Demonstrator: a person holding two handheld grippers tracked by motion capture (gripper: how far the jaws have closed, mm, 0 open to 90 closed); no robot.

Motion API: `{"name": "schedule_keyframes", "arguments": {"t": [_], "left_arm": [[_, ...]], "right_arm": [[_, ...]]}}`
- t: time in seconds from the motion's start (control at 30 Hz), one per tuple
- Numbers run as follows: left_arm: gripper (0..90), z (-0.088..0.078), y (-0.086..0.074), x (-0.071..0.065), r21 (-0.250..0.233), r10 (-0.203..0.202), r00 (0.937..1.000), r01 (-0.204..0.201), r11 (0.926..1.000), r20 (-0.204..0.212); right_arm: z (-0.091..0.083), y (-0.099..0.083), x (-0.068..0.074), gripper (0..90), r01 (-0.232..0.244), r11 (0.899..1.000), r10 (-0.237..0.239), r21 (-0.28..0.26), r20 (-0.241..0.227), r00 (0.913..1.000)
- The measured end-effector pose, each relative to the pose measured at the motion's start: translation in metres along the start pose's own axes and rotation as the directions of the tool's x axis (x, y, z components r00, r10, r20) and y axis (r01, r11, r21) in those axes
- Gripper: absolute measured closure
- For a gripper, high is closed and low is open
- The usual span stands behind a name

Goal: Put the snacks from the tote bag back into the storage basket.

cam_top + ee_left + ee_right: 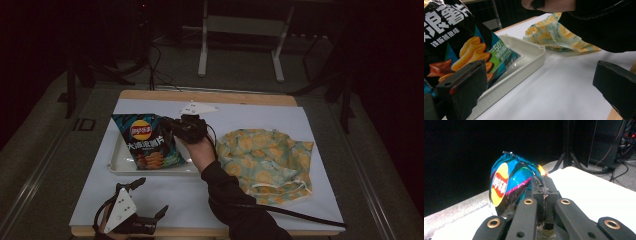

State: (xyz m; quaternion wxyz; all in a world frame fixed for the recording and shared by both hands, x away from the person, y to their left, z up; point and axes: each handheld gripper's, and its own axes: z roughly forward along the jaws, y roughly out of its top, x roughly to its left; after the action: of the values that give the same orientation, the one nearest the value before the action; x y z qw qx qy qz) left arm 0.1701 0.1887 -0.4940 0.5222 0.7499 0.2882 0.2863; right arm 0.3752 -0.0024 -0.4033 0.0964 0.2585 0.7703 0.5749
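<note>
Right gripper (pixel 167 125), jaws clamped on the crisp bag's (pixel 147 141) edge, should lower it flat into the white tray (pixel 120 162); left gripper (pixel 150 200) jaws stand apart.

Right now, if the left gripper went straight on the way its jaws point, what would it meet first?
Probably the white tray holding the chip bag. The left gripper stands open over bare table, jaws aimed toward the tray's near wall. The patterned cloth lies farther back. Depth is hard to judge.
</note>
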Motion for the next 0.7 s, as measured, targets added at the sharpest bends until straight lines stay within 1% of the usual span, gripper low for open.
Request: {"name": "schedule_keyframes", "arguments": {"t": [0.07,0.1,0.17,0.2,0.27,0.3,0.33,0.4,0.43,0.57,0.6,0.67,0.7], "left_arm": [[0.1,0.0,0.0,0.0,0.002,0.002,1.0,-0.002,1.0,0.001],[0.1,0.001,0.0,0.0,0.005,0.004,1.0,-0.004,1.0,0.001],[0.1,0.002,0.0,0.0,0.007,0.003,1.0,-0.003,1.0,0.002],[0.1,0.002,0.0,0.0,0.01,0.003,1.0,-0.003,0.9999,0.003],[0.1,0.003,0.0,0.0,0.011,0.004,1.0,-0.004,0.9999,0.003],[0.1,0.003,0.0,0.0,0.011,0.004,1.0,-0.004,0.9999,0.003],[0.1,0.003,0.0,0.0,0.012,0.004,1.0,-0.004,0.9999,0.004],[0.0,0.004,0.0,0.0,0.014,0.005,1.0,-0.005,0.9999,0.005],[0.1,0.004,0.0,0.0,0.015,0.006,1.0,-0.006,0.9999,0.006],[0.1,0.006,0.001,-0.001,0.017,0.007,0.9999,-0.007,0.9998,0.013],[0.1,0.006,0.001,0.0,0.017,0.008,0.9999,-0.008,0.9998,0.015],[0.1,0.006,0.001,0.0,0.018,0.007,0.9998,-0.007,0.9998,0.017],[0.1,0.006,0.001,0.0,0.016,0.009,0.9998,-0.01,0.9998,0.02]], "right_arm": [[-0.001,-0.001,-0.002,90.0,0.002,1.0,-0.002,0.004,0.004,1.0],[-0.005,-0.005,-0.008,90.0,-0.001,1.0,0.001,0.019,0.008,1.0],[-0.006,-0.007,-0.01,90.0,0.001,1.0,-0.002,0.023,0.01,1.0],[-0.01,-0.011,-0.016,90.0,-0.003,0.999,0.003,0.043,0.013,0.9999],[-0.011,-0.013,-0.021,90.0,-0.001,0.998,0.0,0.061,0.02,0.9998],[-0.011,-0.013,-0.021,90.0,-0.001,0.998,0.0,0.061,0.02,0.9998],[-0.013,-0.017,-0.026,90.0,-0.003,0.997,0.001,0.08,0.028,0.9996],[-0.013,-0.018,-0.027,90.0,-0.002,0.996,-0.001,0.086,0.028,0.9996],[-0.014,-0.021,-0.032,90.0,-0.007,0.995,0.004,0.103,0.032,0.9995],[-0.014,-0.023,-0.038,90.0,-0.025,0.994,0.023,0.109,0.024,0.9995],[-0.012,-0.023,-0.041,90.0,-0.022,0.993,0.019,0.117,0.025,0.9995],[-0.01,-0.023,-0.042,90.0,-0.018,0.993,0.015,0.12,0.025,0.9996],[-0.009,-0.023,-0.044,90.0,-0.03,0.993,0.029,0.118,0.013,0.9995]]}}
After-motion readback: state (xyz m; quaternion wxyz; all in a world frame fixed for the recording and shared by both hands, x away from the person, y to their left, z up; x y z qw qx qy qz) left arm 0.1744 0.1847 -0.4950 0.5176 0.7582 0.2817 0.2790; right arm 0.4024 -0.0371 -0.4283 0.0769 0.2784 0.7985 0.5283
